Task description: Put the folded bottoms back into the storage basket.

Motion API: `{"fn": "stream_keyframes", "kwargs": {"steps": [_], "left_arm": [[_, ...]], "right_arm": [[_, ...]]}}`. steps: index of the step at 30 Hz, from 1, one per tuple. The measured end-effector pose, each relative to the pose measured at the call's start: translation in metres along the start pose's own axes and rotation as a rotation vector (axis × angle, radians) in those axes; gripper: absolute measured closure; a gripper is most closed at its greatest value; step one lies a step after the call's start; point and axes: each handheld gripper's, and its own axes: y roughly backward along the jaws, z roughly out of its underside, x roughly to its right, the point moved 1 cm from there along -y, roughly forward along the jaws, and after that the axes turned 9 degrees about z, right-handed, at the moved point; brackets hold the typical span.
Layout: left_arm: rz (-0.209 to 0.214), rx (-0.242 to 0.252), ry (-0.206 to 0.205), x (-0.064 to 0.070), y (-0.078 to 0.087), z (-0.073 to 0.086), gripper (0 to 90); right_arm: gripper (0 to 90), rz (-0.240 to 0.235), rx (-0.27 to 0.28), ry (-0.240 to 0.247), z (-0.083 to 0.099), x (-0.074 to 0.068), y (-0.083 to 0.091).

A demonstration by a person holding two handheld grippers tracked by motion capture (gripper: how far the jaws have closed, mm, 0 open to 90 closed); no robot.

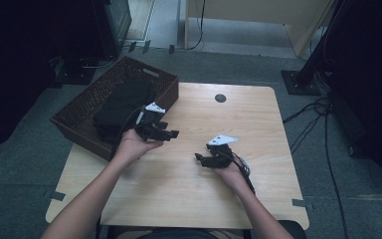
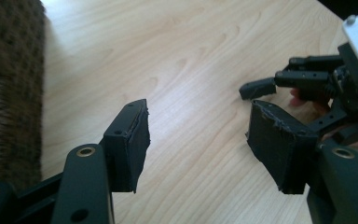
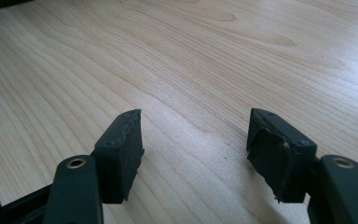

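Both pairs of jaws stand wide apart with nothing between them: the left gripper (image 2: 198, 135) and the right gripper (image 3: 196, 149) each look down on bare wood of the table (image 1: 258, 129). In the high view the left gripper (image 1: 166, 133) hovers over the table just beside the near corner of the woven basket (image 1: 79, 107), while the right gripper (image 1: 201, 159) hangs near the table's middle, a little apart from it. Folded black cloth (image 1: 122, 102) lies inside the basket, close behind the left hand (image 1: 132, 144).
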Motion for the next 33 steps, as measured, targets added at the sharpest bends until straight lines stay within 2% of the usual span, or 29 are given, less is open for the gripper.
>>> {"fn": "stream_keyframes", "kwargs": {"steps": [5,7,15,18,22,28,33], "left_arm": [[0.022,0.004,0.013,0.003,-0.012,0.011,38.8],[0.019,-0.006,0.004,0.004,-0.018,0.016,38.8],[0.032,-0.019,0.026,0.002,-0.034,0.033,38.8],[0.029,-0.020,0.016,0.005,-0.040,0.037,38.7],[0.028,-0.027,0.003,0.005,-0.046,0.043,38.2],[0.028,-0.045,0.016,0.000,-0.054,0.057,37.9],[0.028,-0.045,0.021,-0.003,-0.054,0.060,37.5]], "right_arm": [[34.6,0.008,0.001,0.013,0.000,-0.002,0.000],[34.4,0.017,0.002,0.023,0.000,-0.003,-0.001],[34.2,0.034,-0.002,0.050,0.000,-0.006,-0.001],[34.1,0.047,-0.004,0.070,0.000,-0.007,-0.001],[34.1,0.046,-0.004,0.072,0.000,-0.007,-0.001],[32.3,0.046,-0.006,0.074,0.000,-0.008,-0.001],[29.7,0.042,-0.013,0.083,0.001,-0.009,0.000]]}}
